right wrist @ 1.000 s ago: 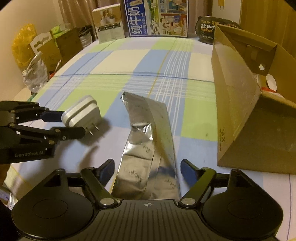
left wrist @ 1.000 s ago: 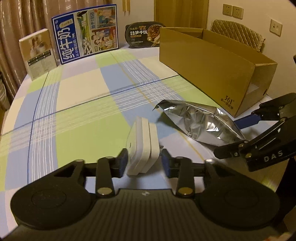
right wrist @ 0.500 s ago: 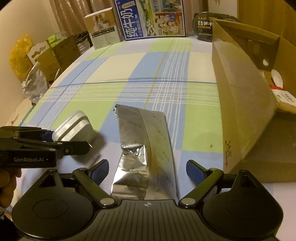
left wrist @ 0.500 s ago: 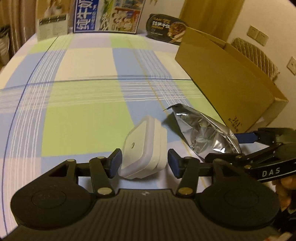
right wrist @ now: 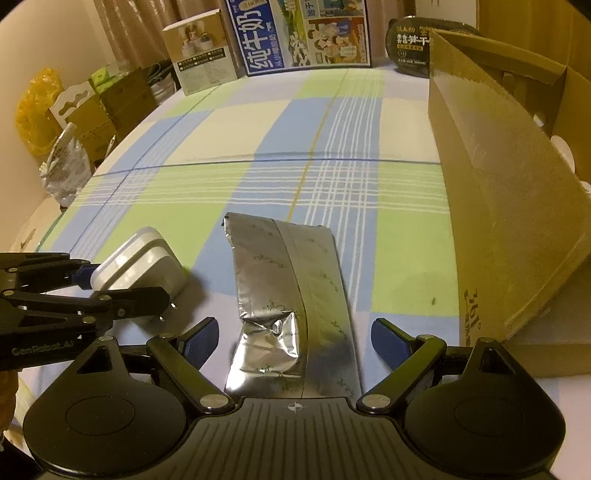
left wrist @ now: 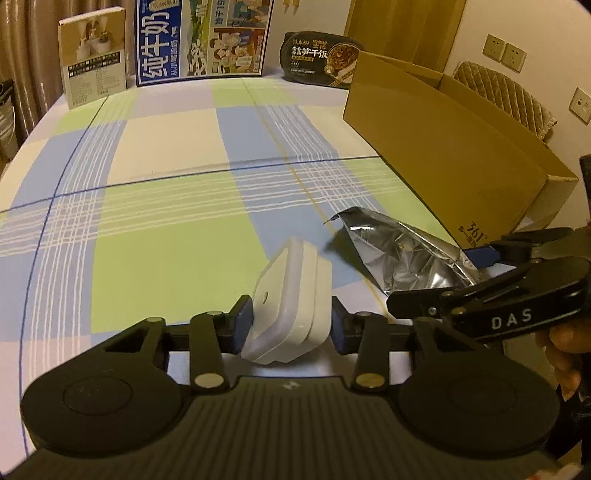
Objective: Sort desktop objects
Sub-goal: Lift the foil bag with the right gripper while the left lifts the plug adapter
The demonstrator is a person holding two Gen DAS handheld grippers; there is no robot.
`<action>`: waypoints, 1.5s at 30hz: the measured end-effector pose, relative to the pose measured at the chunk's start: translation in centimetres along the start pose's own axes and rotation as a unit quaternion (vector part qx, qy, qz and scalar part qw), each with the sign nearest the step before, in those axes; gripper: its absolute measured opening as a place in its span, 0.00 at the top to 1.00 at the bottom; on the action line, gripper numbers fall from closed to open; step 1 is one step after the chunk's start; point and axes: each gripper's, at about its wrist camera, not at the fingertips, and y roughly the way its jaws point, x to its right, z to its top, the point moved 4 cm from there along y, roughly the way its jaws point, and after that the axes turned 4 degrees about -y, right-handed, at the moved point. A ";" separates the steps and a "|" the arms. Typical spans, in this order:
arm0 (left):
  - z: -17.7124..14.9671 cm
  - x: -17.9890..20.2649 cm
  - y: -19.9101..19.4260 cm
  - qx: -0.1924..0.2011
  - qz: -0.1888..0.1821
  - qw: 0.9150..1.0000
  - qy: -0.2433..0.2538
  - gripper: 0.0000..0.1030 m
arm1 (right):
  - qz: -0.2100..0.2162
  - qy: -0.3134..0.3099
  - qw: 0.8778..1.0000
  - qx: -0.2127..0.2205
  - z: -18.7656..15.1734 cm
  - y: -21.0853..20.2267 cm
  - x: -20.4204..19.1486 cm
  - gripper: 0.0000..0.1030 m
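Observation:
My left gripper (left wrist: 291,326) is shut on a white plug adapter (left wrist: 291,306) and holds it just above the checked tablecloth; it also shows in the right wrist view (right wrist: 136,267) at the left. A crumpled silver foil pouch (right wrist: 291,299) lies flat on the cloth. My right gripper (right wrist: 291,338) is open, its blue pads either side of the pouch's near end without touching it. The pouch shows in the left wrist view (left wrist: 402,254) to the right of the adapter, with the right gripper (left wrist: 480,280) over it.
An open cardboard box (right wrist: 509,192) stands at the right, close to the pouch. At the table's far edge stand a blue milk carton (right wrist: 303,33), a small beige box (right wrist: 201,55) and a black food bowl (right wrist: 410,48). Bags and boxes (right wrist: 74,122) sit beyond the left edge.
The left gripper has tilted and lowered the adapter toward the cloth. The right gripper has come closer over the pouch's near end and stays open.

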 end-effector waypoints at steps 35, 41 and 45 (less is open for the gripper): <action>0.4 0.6 -2.7 0.023 0.006 1.000 0.008 0.73 | -0.048 -0.077 0.995 0.039 -0.9 -4.4 -2.7 0.61; 0.3 1.9 -4.1 0.036 0.011 0.999 0.009 0.73 | -0.047 -0.077 0.995 0.052 -0.7 -5.8 -3.0 0.61; 0.5 2.5 -5.1 0.045 0.016 0.999 -0.003 0.73 | -0.047 -0.074 0.994 0.062 -0.6 -7.2 -3.1 0.61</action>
